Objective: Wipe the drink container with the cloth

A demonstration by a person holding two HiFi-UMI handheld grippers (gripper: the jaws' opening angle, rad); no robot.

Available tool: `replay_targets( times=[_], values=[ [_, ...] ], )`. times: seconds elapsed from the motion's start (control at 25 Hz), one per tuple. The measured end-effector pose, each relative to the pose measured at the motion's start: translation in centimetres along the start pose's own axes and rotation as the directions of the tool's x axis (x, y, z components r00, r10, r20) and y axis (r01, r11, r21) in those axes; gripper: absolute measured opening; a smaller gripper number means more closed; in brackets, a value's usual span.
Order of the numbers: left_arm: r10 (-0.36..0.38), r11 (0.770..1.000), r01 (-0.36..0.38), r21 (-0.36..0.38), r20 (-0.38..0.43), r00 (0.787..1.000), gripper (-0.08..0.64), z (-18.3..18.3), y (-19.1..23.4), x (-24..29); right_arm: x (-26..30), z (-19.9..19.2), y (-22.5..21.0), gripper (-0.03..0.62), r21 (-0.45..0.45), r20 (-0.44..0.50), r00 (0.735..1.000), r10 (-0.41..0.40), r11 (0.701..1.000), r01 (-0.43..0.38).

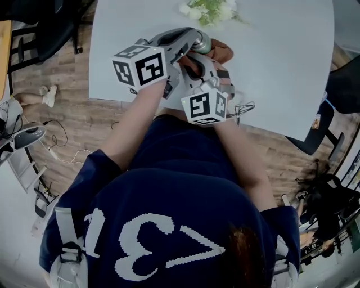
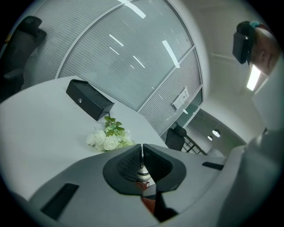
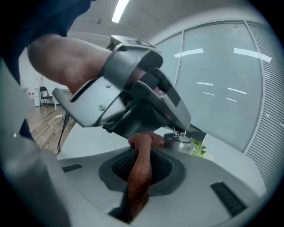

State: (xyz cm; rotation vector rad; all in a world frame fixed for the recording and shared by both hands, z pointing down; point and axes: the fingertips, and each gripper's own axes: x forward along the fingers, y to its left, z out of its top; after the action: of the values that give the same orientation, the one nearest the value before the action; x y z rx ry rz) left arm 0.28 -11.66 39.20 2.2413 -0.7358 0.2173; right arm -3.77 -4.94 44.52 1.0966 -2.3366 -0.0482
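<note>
The drink container is a metal flask held above the white table. My left gripper is shut on a thin metal piece at the flask's top; the flask's lid shows just below the jaws. In the right gripper view my right gripper is shut on a rust-red cloth. The cloth's upper end lies against the metal lid, right under the left gripper's fingers. From above, a bit of cloth shows beside the flask, with the right gripper close under it.
White flowers with green leaves lie at the table's far edge, also visible as flowers in the left gripper view. A black box stands behind them. A thin wire object sits near the table's near edge. Office chairs stand around the table.
</note>
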Motion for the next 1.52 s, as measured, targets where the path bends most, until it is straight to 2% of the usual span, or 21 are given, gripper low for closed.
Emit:
replay_targets(
  times=[0.08, 0.16, 0.24, 0.32, 0.44, 0.52, 0.6, 0.68, 0.8, 0.88, 1.0, 1.16, 1.24, 1.32, 1.4, 1.52],
  values=[
    [0.010, 0.999, -0.010, 0.034, -0.010, 1.000, 0.026, 0.0, -0.1, -0.1, 0.3, 0.5, -0.1, 0.057, 0.005, 0.008, 1.000, -0.001, 1.000, 0.001],
    [-0.004, 1.000, 0.004, 0.008, -0.004, 1.000, 0.026, -0.1, -0.1, -0.3, 0.4, -0.8, 0.6, 0.056, 0.006, -0.018, 1.000, 0.016, 1.000, -0.016],
    [-0.014, 1.000, 0.015, -0.016, 0.006, 1.000, 0.026, -0.2, -0.1, -0.4, 0.6, -3.6, 1.4, 0.057, 0.027, -0.091, 0.995, 0.044, 0.999, -0.042],
    [-0.016, 1.000, 0.016, -0.014, 0.006, 1.000, 0.026, -0.3, -0.2, -0.5, 0.1, -7.1, 1.6, 0.057, 0.080, -0.163, 0.985, 0.063, 0.995, -0.050],
    [-0.022, 1.000, 0.022, -0.004, 0.002, 1.000, 0.026, -0.4, -0.4, -0.6, -1.7, -9.9, -0.3, 0.056, 0.176, -0.188, 0.982, 0.024, 0.984, 0.010],
    [-0.023, 1.000, 0.023, -0.001, 0.005, 1.000, 0.026, -0.4, -0.4, -0.8, -2.6, -9.4, -2.1, 0.057, 0.244, -0.153, 0.988, -0.021, 0.968, 0.058],
    [-0.022, 1.000, 0.022, 0.002, 0.011, 1.000, 0.026, -0.5, -0.5, -1.0, -3.3, -6.8, -4.0, 0.057, 0.278, -0.074, 0.995, -0.061, 0.957, 0.080],
    [-0.015, 1.000, 0.015, 0.010, 0.013, 1.000, 0.026, -0.5, -0.3, -1.1, -3.7, -2.9, -5.4, 0.057, 0.277, 0.035, 0.995, -0.092, 0.958, 0.079],
    [-0.032, 0.999, 0.032, 0.010, 0.001, 0.999, 0.026, -0.9, -0.5, -1.2, -4.2, 2.6, -6.4, 0.057, 0.262, 0.178, 0.977, -0.114, 0.963, 0.065],
    [-0.030, 0.999, 0.030, 0.014, 0.003, 1.000, 0.026, -1.0, -0.6, -1.4, -3.8, 3.5, -6.4, 0.056, 0.249, 0.204, 0.973, -0.108, 0.967, 0.055],
    [-0.030, 1.000, 0.030, 0.001, 0.017, 0.999, 0.026, -1.0, -0.2, -2.0, -3.6, 2.8, -6.5, 0.057, 0.284, 0.250, 0.960, -0.125, 0.957, 0.050],
    [-0.021, 1.000, 0.021, -0.003, 0.029, 0.999, 0.026, -0.9, 0.5, -3.1, -2.5, -2.3, -6.0, 0.055, 0.294, 0.115, 0.986, -0.122, 0.952, 0.084],
    [-0.022, 1.000, 0.023, -0.010, 0.033, 0.999, 0.026, -1.0, 1.0, -3.6, -1.8, -6.3, -6.0, 0.055, 0.295, -0.008, 0.995, -0.104, 0.950, 0.102],
    [-0.015, 1.000, 0.015, 0.010, 0.029, 0.999, 0.026, -1.0, 1.5, -4.3, -1.1, -9.5, -5.9, 0.056, 0.301, -0.107, 0.992, -0.068, 0.948, 0.098],
    [-0.006, 0.999, 0.005, 0.043, 0.017, 1.000, 0.026, -1.1, 2.0, -5.0, -0.9, -9.7, -6.1, 0.056, 0.357, -0.098, 0.995, -0.028, 0.932, 0.061],
    [-0.015, 0.995, 0.015, 0.101, -0.003, 1.000, 0.026, -1.4, 2.0, -5.7, -0.7, -4.9, -6.8, 0.057, 0.419, 0.049, 0.999, 0.020, 0.907, -0.039]
  ],
)
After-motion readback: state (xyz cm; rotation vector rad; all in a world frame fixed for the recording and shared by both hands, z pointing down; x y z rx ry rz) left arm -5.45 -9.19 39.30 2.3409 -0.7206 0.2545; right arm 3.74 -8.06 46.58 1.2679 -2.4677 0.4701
